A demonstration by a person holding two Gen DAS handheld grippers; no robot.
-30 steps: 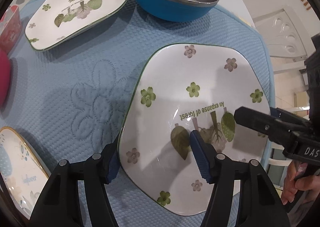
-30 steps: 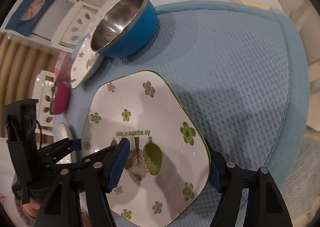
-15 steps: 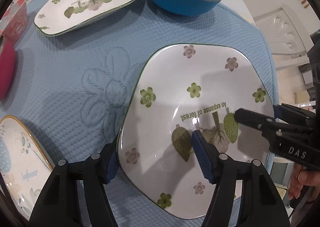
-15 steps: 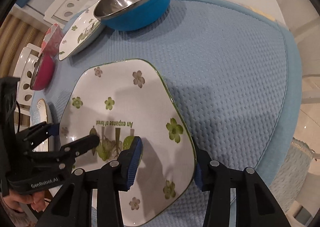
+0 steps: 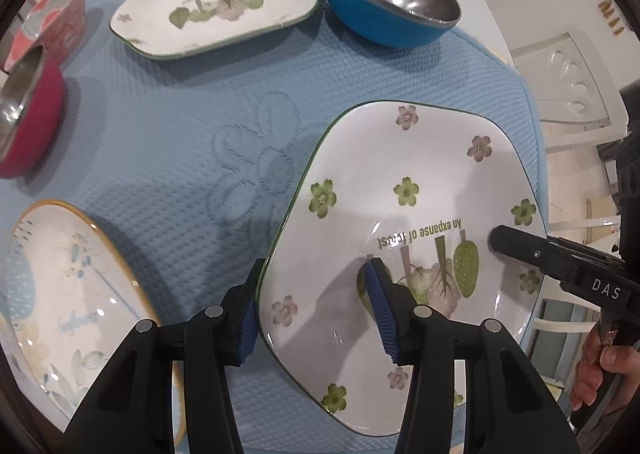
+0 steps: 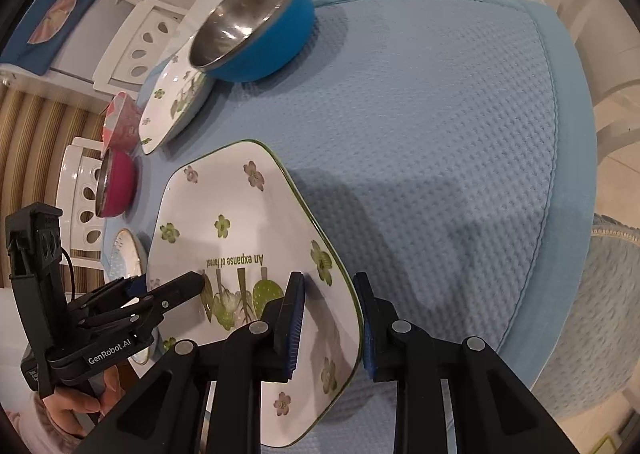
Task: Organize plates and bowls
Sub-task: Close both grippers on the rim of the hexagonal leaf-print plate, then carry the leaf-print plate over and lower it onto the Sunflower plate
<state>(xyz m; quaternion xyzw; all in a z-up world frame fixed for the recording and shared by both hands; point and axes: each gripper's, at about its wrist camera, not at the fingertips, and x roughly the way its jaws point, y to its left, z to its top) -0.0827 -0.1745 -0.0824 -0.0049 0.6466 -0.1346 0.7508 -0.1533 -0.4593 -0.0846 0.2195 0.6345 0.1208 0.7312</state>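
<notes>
A white squarish plate (image 5: 404,190) (image 6: 240,238) with green and pink flowers lies on the blue quilted mat (image 5: 180,126). My left gripper (image 5: 314,306) (image 6: 164,282) straddles its left rim, one pad outside the edge and one well inside. Its jaws are closing and a wide gap still shows. My right gripper (image 6: 330,318) holds the opposite rim, inner pad on the plate's face and outer pad against the edge. Its jaws are closing too. In the left wrist view only one of the right fingers (image 5: 520,248) shows above the plate.
A matching floral plate (image 5: 216,10) (image 6: 172,110) and a blue steel-lined bowl (image 5: 392,2) (image 6: 256,26) sit at the far side. A pink bowl (image 5: 24,114), a red patterned cup (image 5: 56,26) and a gold-rimmed plate (image 5: 72,294) lie left. White chairs (image 5: 568,74) stand beyond the mat's edge.
Both grippers' jaws have narrowed around the floral plate's rims, the right one by far the more. Neither hand has shifted noticeably.
</notes>
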